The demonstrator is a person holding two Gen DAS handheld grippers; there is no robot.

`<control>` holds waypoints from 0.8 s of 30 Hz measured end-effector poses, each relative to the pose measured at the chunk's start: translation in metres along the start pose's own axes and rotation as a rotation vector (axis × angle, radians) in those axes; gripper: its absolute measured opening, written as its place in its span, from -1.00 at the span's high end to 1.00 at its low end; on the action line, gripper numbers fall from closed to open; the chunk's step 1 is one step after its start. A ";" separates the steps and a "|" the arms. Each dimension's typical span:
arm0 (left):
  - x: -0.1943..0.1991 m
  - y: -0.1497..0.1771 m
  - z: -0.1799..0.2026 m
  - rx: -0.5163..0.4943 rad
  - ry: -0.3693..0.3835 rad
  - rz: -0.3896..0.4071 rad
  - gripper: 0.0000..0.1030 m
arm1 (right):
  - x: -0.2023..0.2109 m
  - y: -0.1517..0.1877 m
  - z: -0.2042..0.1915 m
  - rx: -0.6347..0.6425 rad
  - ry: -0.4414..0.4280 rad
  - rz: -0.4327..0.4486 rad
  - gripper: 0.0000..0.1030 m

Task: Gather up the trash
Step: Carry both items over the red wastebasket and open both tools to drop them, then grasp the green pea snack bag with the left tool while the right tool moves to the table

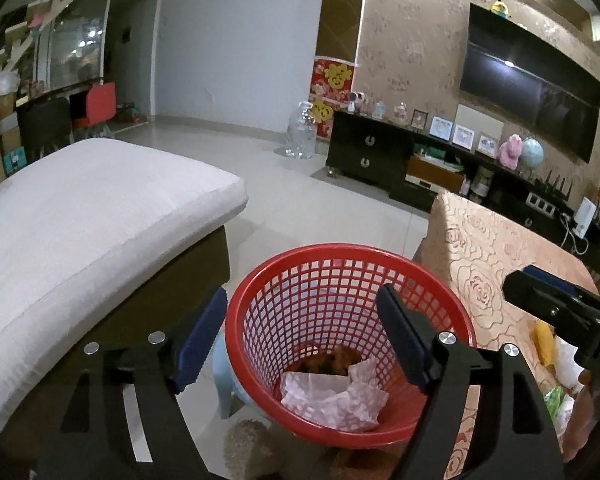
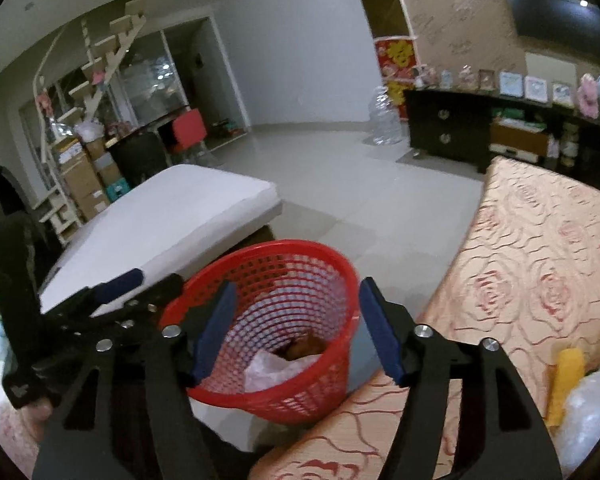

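The left gripper (image 1: pixel 300 340) hangs spread and empty over the round red plastic mesh basket (image 1: pixel 256 292); crumpled white paper (image 1: pixel 332 398) and brown scraps (image 1: pixel 332 362) lie inside. At three o'clock, the right gripper (image 2: pixel 298 328), likewise released, shows white letters "DA" on its body. Rose-patterned tablecloth (image 1: pixel 488 256) borders the basket.

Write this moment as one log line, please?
left tongs: open, empty | right tongs: open, empty | red basket: holds crumpled paper | both above basket
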State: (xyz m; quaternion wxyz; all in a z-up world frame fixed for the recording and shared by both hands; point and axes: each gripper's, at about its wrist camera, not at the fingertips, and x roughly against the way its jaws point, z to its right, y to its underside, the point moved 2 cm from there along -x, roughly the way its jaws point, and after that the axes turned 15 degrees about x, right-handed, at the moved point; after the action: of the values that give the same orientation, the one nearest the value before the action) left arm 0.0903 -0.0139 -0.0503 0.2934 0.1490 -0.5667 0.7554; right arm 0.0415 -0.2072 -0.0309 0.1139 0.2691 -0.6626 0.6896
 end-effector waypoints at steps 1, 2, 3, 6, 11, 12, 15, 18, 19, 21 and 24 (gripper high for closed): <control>0.001 0.000 0.001 0.000 0.005 0.004 -0.46 | 0.005 0.002 0.003 0.006 0.033 0.005 -0.32; 0.002 0.000 0.001 0.000 0.008 0.007 -0.46 | 0.008 0.004 0.005 0.007 0.053 0.007 -0.36; 0.003 0.000 0.003 -0.001 0.012 0.013 -0.47 | 0.011 0.006 0.009 0.005 0.074 0.010 -0.41; 0.006 0.002 0.007 -0.008 0.026 0.025 -0.49 | 0.025 0.013 0.024 -0.011 0.140 0.013 -0.48; 0.009 0.007 0.018 -0.031 0.056 0.026 -0.50 | 0.061 0.036 0.055 -0.054 0.264 0.004 -0.55; 0.010 0.009 0.021 -0.036 0.066 0.025 -0.50 | 0.072 0.044 0.064 -0.077 0.289 0.000 -0.55; 0.011 0.013 0.031 -0.049 0.090 0.020 -0.50 | 0.093 0.062 0.080 -0.122 0.347 -0.009 -0.56; 0.013 0.020 0.043 -0.074 0.113 0.016 -0.51 | 0.114 0.081 0.095 -0.162 0.406 -0.021 -0.57; 0.014 0.022 0.047 -0.083 0.119 0.015 -0.51 | 0.121 0.088 0.099 -0.172 0.427 -0.029 -0.57; 0.014 0.028 0.057 -0.101 0.136 0.006 -0.51 | 0.131 0.101 0.104 -0.187 0.464 -0.042 -0.57; 0.014 0.040 0.072 -0.130 0.165 -0.017 -0.52 | 0.144 0.120 0.112 -0.217 0.510 -0.062 -0.59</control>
State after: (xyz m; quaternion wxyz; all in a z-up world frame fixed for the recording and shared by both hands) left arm 0.0469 -0.0853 -0.0502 0.3548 0.0718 -0.5870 0.7242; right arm -0.1149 -0.3562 -0.0601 0.3263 0.0935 -0.6739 0.6563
